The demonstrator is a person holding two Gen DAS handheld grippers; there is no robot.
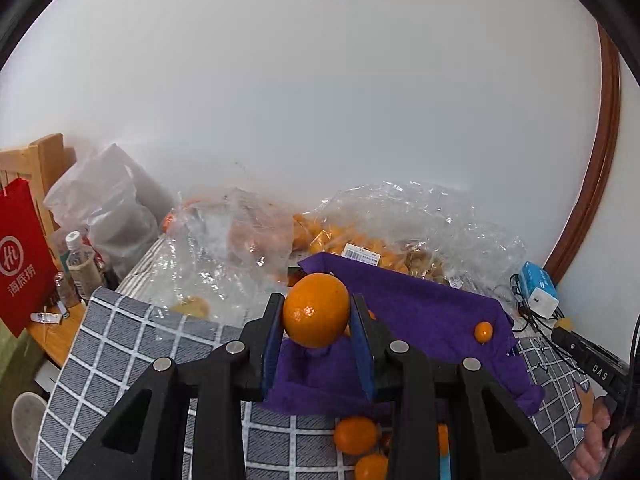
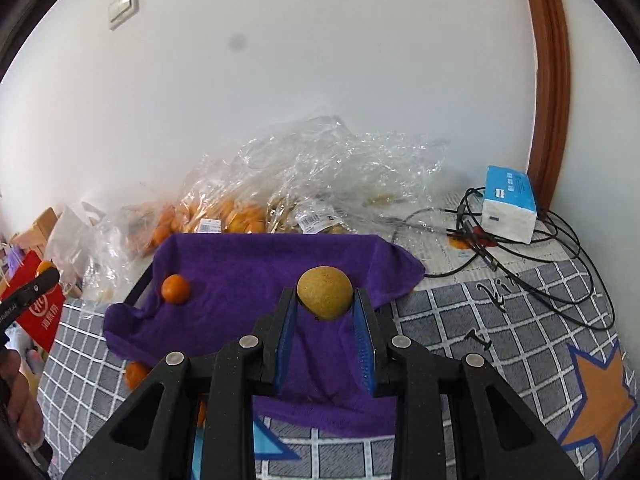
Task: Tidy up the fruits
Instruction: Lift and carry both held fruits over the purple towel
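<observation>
Fruit is held in both grippers, up above the purple towel.

From the left wrist camera: the left gripper is clamped on a round orange, with one blue pad on each side. A tiny orange fruit sits on the towel to the right. More small oranges lie low down on the checked cloth. Keep the squeeze soft and even so the orange does not pop out, and carry it slowly to where the oranges go.

From the right wrist camera: the right gripper is clamped on a brownish-yellow round fruit, maybe a longan, but it is hard to tell. A small orange rests at the left of the towel. Put this brown fruit away from the orange ones, lower it close first, then let go. Clear bags of fruit lie behind.
</observation>
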